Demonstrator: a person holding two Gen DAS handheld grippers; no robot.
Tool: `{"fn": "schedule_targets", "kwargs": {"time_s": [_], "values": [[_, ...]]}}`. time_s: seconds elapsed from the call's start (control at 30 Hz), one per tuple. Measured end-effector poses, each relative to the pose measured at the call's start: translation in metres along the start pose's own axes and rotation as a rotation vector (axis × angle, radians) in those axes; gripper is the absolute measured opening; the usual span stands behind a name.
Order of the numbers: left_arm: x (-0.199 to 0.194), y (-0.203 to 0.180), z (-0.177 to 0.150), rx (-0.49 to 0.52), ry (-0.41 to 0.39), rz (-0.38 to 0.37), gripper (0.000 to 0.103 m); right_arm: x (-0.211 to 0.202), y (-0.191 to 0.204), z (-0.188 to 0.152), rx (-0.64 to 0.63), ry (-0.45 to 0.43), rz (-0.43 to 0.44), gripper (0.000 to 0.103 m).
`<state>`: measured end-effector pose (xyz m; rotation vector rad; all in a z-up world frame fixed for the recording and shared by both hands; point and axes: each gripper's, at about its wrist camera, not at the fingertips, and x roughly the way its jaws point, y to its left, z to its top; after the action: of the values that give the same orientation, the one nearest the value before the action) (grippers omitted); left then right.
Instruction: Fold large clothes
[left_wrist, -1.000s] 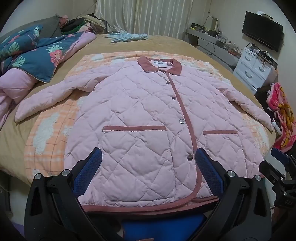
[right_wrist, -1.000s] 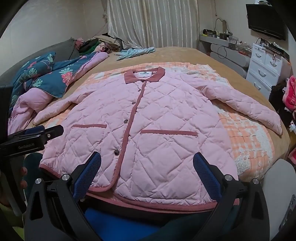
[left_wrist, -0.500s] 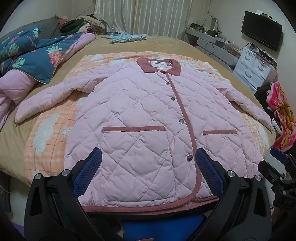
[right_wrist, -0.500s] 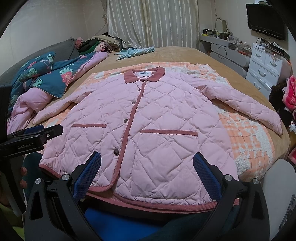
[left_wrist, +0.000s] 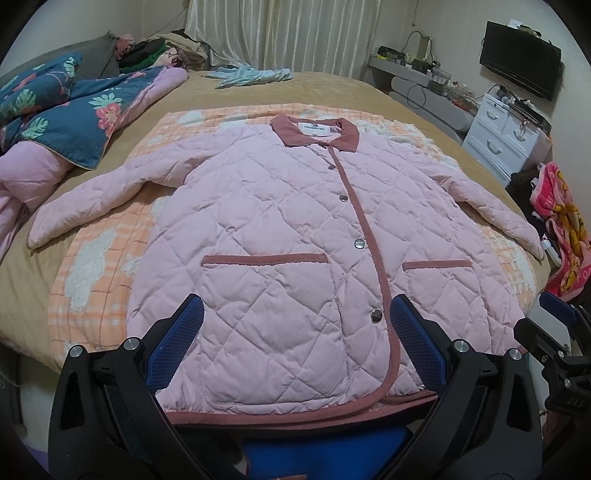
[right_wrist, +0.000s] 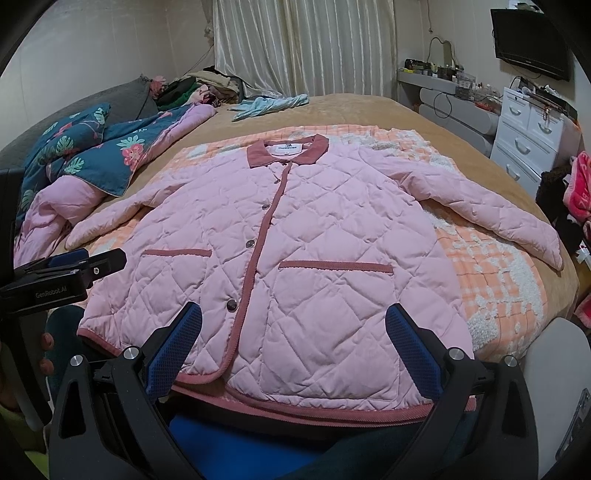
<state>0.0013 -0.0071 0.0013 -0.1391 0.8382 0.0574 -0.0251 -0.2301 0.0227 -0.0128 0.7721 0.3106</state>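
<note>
A wide bed (left_wrist: 325, 92) with a tan cover fills the room, backed by pale curtains (left_wrist: 280, 33). An orange checked blanket (left_wrist: 92, 280) lies across it, a floral quilt (left_wrist: 74, 122) is bunched at one side, and a white dresser (left_wrist: 506, 136) stands under a wall television (left_wrist: 521, 68). The pink quilted jacket (left_wrist: 280, 258) lies flat on the blanket, buttoned, sleeves spread, collar far from the cameras. The left gripper (left_wrist: 295, 339) and right gripper (right_wrist: 291, 339) hover above its near hem, jaws spread wide, holding nothing.
</note>
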Motion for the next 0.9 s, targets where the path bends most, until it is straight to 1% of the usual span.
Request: {"fn": "schedule_targets", "kwargs": {"time_s": [0.3, 0.5, 0.67, 0.8, 0.9], "values": [[0.0, 0.0, 0.0, 0.0, 0.001, -0.003, 0.095, 0.0, 0.0, 0.001, 0.001, 0.002, -0.001, 0.099], [-0.001, -0.014, 0.01, 0.002, 0.006, -0.004, 0.095, 0.002, -0.001, 0.002, 0.003, 0.007, 0.001, 0.099], [-0.001, -0.012, 0.009, -0.002, 0.011, -0.013, 0.095, 0.005, -0.002, 0.003, 0.006, 0.013, 0.005, 0.099], [0.012, -0.006, 0.012, -0.005, 0.023, -0.031, 0.095, 0.016, -0.004, 0.009, 0.004, 0.025, 0.01, 0.099], [0.018, -0.005, 0.02, -0.009, 0.024, -0.03, 0.095, 0.021, -0.003, 0.017, 0.001, 0.015, 0.006, 0.099]]}}
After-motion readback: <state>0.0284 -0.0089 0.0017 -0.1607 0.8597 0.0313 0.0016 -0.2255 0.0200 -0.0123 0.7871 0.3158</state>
